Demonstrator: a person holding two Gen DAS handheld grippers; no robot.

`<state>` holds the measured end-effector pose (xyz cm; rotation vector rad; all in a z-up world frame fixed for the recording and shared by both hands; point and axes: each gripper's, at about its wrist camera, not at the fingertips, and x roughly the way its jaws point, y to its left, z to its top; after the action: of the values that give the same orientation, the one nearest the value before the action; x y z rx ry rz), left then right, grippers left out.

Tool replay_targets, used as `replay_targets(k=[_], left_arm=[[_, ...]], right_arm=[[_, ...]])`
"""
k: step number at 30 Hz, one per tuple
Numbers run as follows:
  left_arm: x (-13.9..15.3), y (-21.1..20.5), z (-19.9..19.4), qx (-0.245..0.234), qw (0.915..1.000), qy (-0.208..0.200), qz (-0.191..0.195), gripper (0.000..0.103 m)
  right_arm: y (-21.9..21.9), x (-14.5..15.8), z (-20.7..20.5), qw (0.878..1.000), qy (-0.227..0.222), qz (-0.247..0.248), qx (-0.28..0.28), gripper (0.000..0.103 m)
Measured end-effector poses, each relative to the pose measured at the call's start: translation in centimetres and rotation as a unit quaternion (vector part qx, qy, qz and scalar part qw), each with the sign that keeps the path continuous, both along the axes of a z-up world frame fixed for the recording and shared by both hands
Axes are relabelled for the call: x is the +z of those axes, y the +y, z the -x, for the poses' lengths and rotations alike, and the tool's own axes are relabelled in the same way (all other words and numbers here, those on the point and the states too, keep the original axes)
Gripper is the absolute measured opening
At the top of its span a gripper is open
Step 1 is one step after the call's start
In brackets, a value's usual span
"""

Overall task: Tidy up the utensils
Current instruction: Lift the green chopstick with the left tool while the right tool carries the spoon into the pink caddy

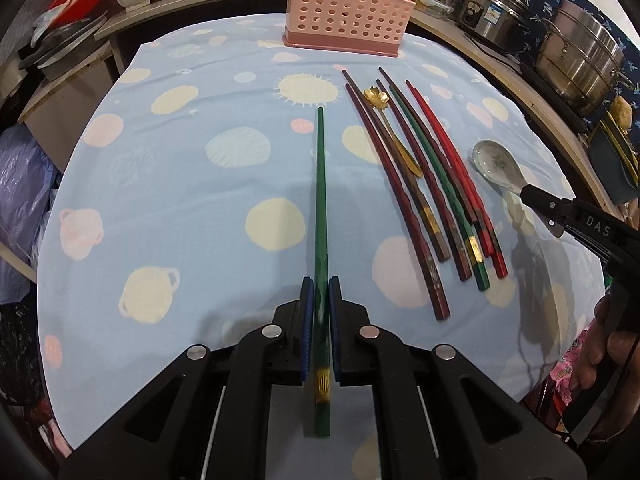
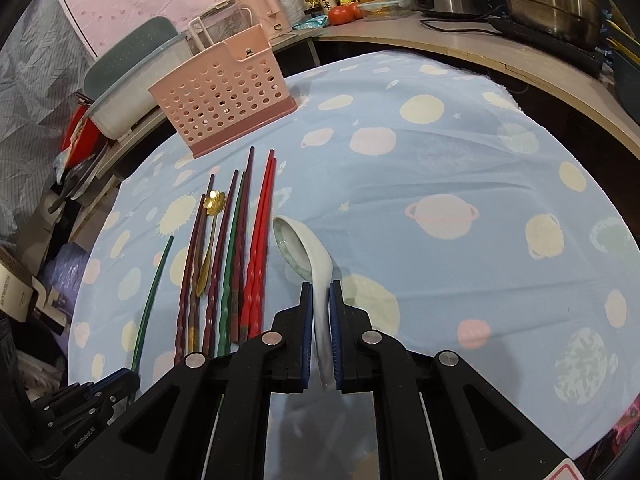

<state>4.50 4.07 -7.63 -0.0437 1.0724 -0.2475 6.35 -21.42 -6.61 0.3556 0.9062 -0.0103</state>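
On the blue planet-print cloth (image 1: 200, 208) covering the desk, going left to right, a single green chopstick (image 1: 320, 184) comes first. The left gripper (image 1: 320, 300) has its blue-padded fingers (image 1: 306, 312) closed on the thick end of this stick, which runs straight out ahead along the line of the fingers, its thin tip pointing toward the pink perforated holder (image 1: 347, 8) at the far edge. Held by the butt this way, the stick looks ready to go tip-first into the holder.

Next comes the loose row of chopsticks (image 1: 420, 184), dark red, brown, green and bright red, lying side by side with thin ends fanned toward the holder; a gold flower-headed spoon (image 1: 394, 136) lies among them. They lie flat and untouched, likely awaiting their turn.

Farthest right is the white ceramic spoon (image 2: 308, 256). The right gripper (image 2: 320, 304) has its fingers (image 2: 306, 320) shut on the handle, the bowl projecting forward and a little left of the fingertips. Its bowl sits close beside the red pair. Gripping the narrow handle probably leaves the wide bowl free of the pads. The holder stands well beyond both held pieces, apparently empty.
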Motion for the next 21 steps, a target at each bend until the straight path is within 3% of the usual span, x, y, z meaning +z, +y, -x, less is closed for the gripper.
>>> replay_targets(k=[3,6,10,11,17,21], left_arm=[[0.1,0.1,1.0,-0.003,1.0,-0.002,-0.005,0.019],[0.0,0.1,1.8,-0.004,0.9999,-0.005,-0.009,0.022],[0.0,0.0,2.1,-0.006,0.9998,-0.008,-0.015,0.018],[-0.1,0.0,2.2,-0.007,0.9998,-0.007,-0.015,0.007],[0.7,0.2,2.4,-0.009,0.9999,-0.005,-0.007,0.007],[3.2,0.4,2.3,-0.008,0.9995,-0.029,0.003,0.007]], right_arm=[[0.0,-0.2,0.8,1.0,0.004,-0.006,0.0,0.008],[0.1,-0.2,1.5,1.0,0.006,-0.007,0.002,0.008],[0.2,-0.1,2.2,1.0,0.005,-0.007,0.002,0.008],[0.2,0.0,2.3,1.0,0.005,-0.007,0.001,0.008],[-0.1,1.0,2.9,1.0,-0.006,-0.008,0.0,0.008],[-0.3,2.9,2.8,1.0,-0.026,-0.009,0.001,0.008]])
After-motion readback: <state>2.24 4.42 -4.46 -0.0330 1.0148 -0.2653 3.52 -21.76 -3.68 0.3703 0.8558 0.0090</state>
